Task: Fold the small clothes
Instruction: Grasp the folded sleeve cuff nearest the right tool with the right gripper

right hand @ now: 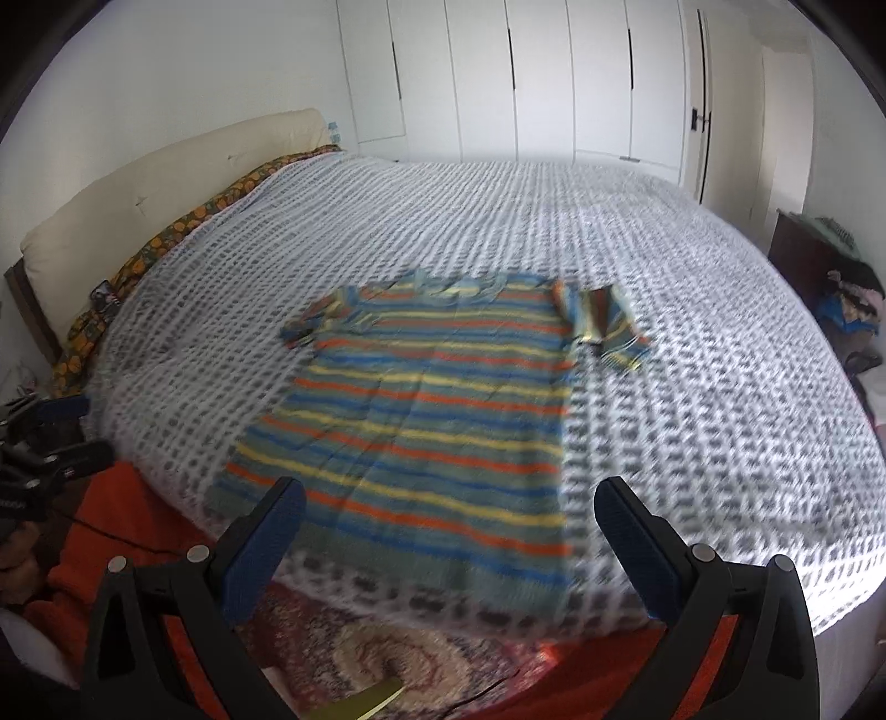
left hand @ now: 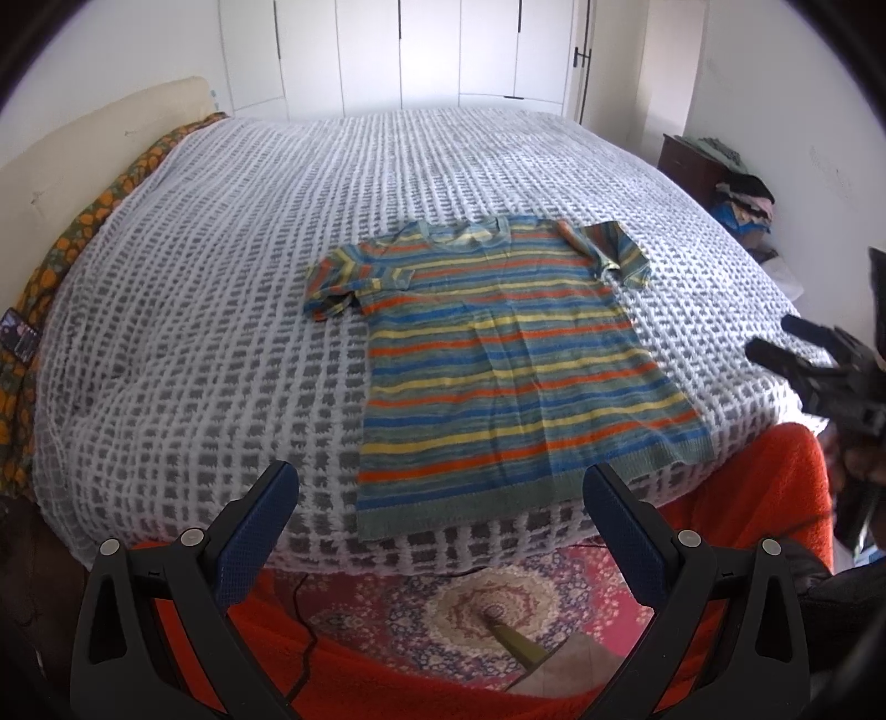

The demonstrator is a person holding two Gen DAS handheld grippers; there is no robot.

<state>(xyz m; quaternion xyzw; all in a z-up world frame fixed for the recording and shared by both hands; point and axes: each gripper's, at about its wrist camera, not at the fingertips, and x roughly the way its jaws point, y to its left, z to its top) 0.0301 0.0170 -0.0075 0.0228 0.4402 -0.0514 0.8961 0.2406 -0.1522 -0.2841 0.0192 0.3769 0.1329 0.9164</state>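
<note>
Striped knit t-shirt (left hand: 498, 360) flat at bed's (left hand: 221, 232) near edge. Left gripper (left hand: 440, 490), right gripper (right hand: 449, 507) both released, empty.

The shirt (left hand: 498, 360) lies flat on the bedspread (left hand: 221, 277), near the bed's front edge, hem toward the cameras, collar away. The headboard (left hand: 83, 149) stands at the bed's left side; the wardrobe (left hand: 426, 50) stands behind the bed. A clothes pile (left hand: 742, 199) sits right of the bed. A rug (left hand: 487, 603) lies on the floor before the bed. The left gripper (left hand: 437, 498) and right gripper (right hand: 451, 515) hang before the front edge, above the rug.
</note>
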